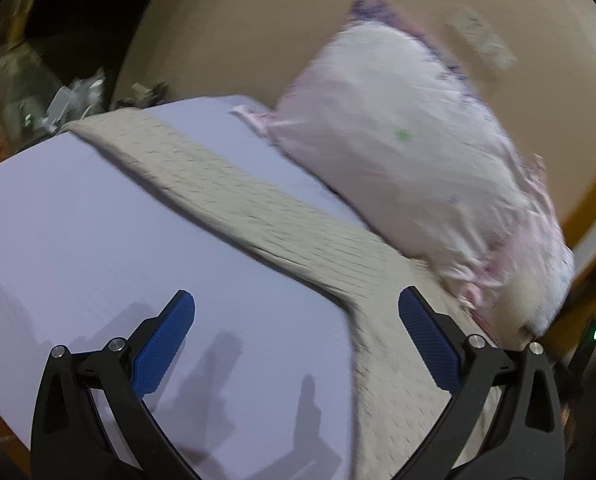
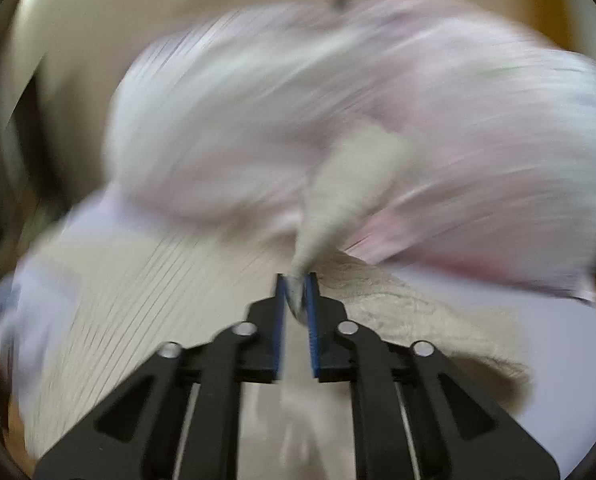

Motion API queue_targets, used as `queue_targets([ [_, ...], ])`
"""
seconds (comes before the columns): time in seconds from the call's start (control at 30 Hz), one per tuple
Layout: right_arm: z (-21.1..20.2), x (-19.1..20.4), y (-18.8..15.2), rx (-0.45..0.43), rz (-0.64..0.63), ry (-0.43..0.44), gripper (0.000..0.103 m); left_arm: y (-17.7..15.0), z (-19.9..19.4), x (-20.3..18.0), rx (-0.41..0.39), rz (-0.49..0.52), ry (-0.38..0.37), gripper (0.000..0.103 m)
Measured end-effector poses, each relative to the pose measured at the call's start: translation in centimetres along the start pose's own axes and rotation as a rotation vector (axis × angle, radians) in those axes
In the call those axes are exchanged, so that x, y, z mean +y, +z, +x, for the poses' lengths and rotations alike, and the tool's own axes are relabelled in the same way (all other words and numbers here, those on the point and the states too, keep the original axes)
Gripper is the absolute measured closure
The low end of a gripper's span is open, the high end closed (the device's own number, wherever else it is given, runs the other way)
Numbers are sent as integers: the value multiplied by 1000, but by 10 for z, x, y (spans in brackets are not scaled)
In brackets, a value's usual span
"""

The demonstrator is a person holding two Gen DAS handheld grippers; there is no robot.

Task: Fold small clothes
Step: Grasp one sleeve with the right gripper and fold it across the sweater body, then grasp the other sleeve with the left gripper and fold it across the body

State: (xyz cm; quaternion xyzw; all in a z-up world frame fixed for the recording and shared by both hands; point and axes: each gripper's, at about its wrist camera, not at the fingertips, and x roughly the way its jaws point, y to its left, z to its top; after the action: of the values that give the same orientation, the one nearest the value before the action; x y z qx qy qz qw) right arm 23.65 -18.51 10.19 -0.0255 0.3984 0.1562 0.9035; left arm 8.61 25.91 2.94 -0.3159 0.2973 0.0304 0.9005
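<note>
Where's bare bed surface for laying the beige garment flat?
Free: the lavender sheet, left of the beige garment, ahead of the open left gripper. Crowded: the pink pillow fills the right. The right gripper pinches a garment tip; that view is blurred.

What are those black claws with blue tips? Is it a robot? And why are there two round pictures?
No robot here: a person holds a tool in each hand, and each tool has a small camera looking along its two fingers. That gives two round pictures.

The left hand-held gripper is open and holds nothing. Under it lies a beige knitted garment on a pale lilac sheet, with a pink pillow behind.

The right hand-held gripper is shut, pinching a corner of that beige cloth. Its picture is smeared, so little else shows clearly.
</note>
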Motion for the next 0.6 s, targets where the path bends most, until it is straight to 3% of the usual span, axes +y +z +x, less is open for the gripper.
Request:
queue_targets([
  [0.07, 14, 35, -14, 45, -76, 30, 45, 13, 8, 10, 14, -24, 37, 1],
  [0.13, 2, 33, -18, -6, -71, 17, 33, 27, 15, 23, 30, -76, 53, 3],
  [0.23, -20, -3, -15, -54, 50, 1, 24, 45, 28, 47, 50, -173, 37, 14],
  [0.37, -33, -44, -18, -49, 179, -29, 23, 65, 48, 84, 49, -370, 26, 30],
  [0.6, -55, -90, -45, -58, 356, -6, 23, 103, 68, 110, 9, -480, 47, 31],
])
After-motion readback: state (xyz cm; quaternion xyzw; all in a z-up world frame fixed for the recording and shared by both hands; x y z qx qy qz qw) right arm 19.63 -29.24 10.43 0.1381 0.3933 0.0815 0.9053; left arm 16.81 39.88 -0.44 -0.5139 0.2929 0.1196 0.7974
